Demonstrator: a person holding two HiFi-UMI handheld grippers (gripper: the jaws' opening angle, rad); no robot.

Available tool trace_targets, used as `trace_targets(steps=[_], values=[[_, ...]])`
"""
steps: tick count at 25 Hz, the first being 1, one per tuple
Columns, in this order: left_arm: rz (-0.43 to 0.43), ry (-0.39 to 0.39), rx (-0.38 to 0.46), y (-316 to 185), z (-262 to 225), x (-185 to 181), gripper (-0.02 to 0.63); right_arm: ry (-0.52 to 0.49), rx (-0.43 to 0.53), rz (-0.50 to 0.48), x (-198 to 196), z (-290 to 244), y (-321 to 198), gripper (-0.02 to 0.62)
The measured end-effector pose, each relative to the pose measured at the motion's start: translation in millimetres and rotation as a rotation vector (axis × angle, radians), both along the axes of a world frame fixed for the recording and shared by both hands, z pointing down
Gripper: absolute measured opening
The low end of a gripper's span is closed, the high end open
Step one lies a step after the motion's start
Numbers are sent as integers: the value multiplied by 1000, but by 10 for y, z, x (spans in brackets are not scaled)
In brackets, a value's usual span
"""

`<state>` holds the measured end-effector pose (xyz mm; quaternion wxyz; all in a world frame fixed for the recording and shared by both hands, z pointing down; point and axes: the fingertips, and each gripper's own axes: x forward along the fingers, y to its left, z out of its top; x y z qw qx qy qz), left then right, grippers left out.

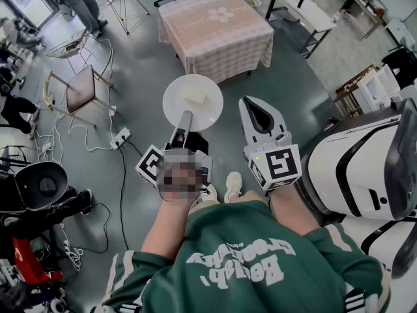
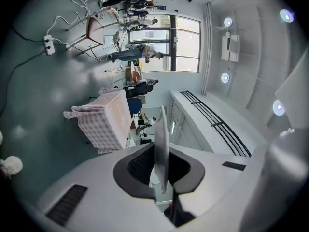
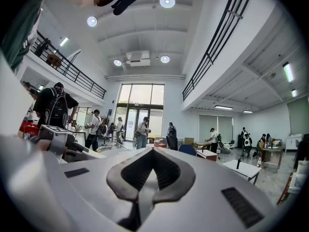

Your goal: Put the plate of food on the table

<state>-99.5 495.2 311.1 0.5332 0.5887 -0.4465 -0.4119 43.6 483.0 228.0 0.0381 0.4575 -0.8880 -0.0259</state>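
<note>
Short of the cloth-covered surface (image 1: 215,28), we pinch the plate (image 1: 189,96) by its rim in our left claw (image 1: 185,116), level so the food (image 1: 195,98) cannot slide; our right claw (image 1: 253,104) is pressed together.

White round plate (image 1: 177,98), level, pale food piece (image 1: 195,98) on top, near rim clamped in left gripper (image 1: 184,117); cloth-covered table (image 1: 215,28) beyond, well apart.

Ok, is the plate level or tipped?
Level, roughly. In the head view the plate shows its full round face, food piece resting on it, left gripper clamped on its rim.
</note>
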Motion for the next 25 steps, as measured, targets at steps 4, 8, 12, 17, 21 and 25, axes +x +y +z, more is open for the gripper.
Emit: trace_targets(steps=[4, 8, 12, 17, 21, 25], values=[[2, -2, 1, -37, -15, 64, 29, -8, -6, -5, 64, 5, -22, 15], [5, 1, 2, -104, -17, 112, 29, -31, 3, -14, 103, 1, -66, 17], [1, 4, -7, -185, 4, 215, 29, -56, 12, -17, 224, -3, -134, 17], [-21, 2, 0, -293, -13, 333, 29, -75, 26, -56, 339, -30, -221, 17], [-48, 7, 7, -383, -25, 414, 29, -76, 29, -88, 425, -5, -268, 16], [-66, -10, 17, -479, -35, 500, 29, -76, 41, -94, 579, -1, -332, 17]])
